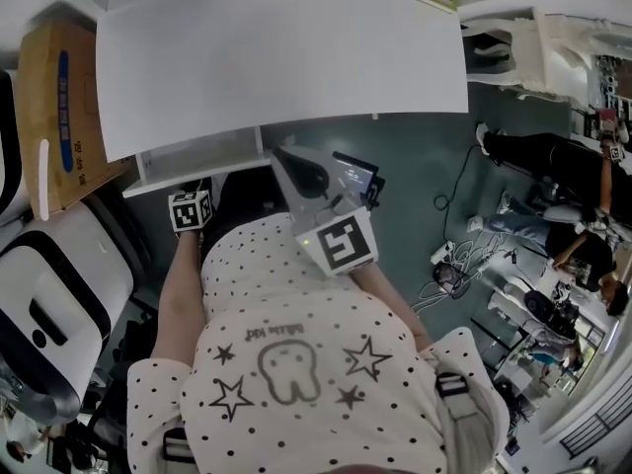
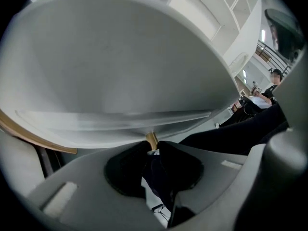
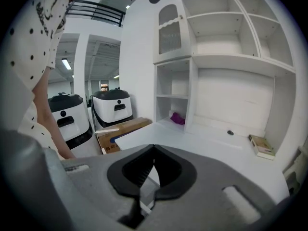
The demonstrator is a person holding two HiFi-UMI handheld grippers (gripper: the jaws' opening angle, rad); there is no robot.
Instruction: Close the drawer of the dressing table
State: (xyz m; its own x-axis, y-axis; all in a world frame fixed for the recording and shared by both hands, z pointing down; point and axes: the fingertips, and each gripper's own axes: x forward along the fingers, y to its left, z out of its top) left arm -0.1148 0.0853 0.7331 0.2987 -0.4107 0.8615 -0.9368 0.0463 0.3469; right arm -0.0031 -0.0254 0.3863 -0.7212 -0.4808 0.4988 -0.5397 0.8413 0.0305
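White dressing table [image 1: 286, 57] across the top of the head view; drawer [image 1: 202, 156] stands pulled out beneath its left front edge. Left gripper [image 2: 152, 148]: jaws closed on the drawer's small brass knob [image 2: 151, 139]; right gripper [image 3: 154, 149]: jaws together, empty, above the tabletop. Handling: push straight in by the knob, level and slow, since a skewed shove would likely jam the drawer.
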